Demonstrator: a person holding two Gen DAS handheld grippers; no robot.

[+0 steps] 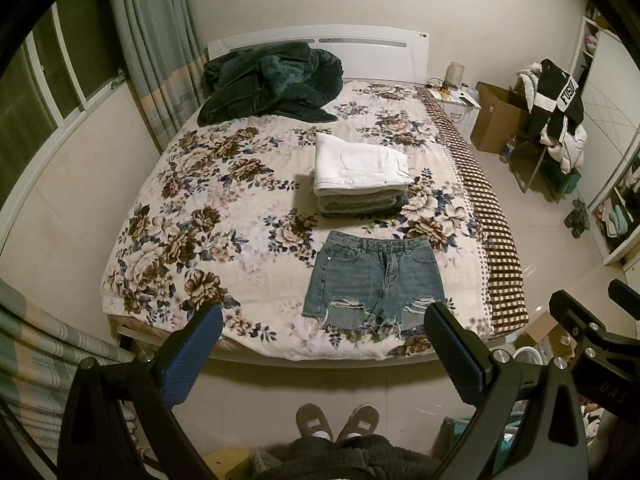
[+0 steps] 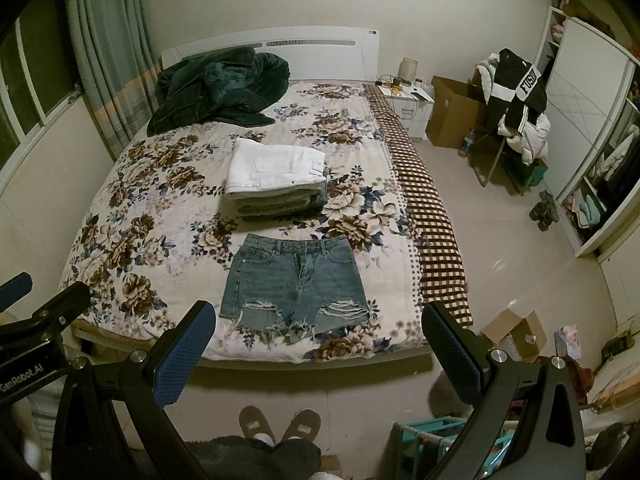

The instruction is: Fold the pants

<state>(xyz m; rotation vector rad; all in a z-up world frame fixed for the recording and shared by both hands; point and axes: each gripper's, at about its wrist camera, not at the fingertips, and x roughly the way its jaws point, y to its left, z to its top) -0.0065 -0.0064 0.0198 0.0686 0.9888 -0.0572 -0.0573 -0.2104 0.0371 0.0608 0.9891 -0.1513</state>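
A pair of ripped blue denim shorts point(image 1: 374, 278) lies flat and unfolded near the foot edge of the bed, waistband away from me; it also shows in the right wrist view point(image 2: 294, 280). Behind it sits a stack of folded clothes point(image 1: 360, 174) with white pants on top, also in the right wrist view point(image 2: 276, 176). My left gripper point(image 1: 324, 320) is open and empty, held above the floor in front of the bed. My right gripper point(image 2: 320, 316) is open and empty at the same height, to the right of the left one.
The bed point(image 1: 192, 208) has a floral cover. A dark green blanket point(image 1: 272, 80) is bunched at the headboard. A nightstand point(image 2: 408, 100), cardboard box point(image 2: 452, 116) and a chair piled with clothes point(image 2: 516, 108) stand to the right. My slippered feet point(image 2: 280, 424) are on the floor.
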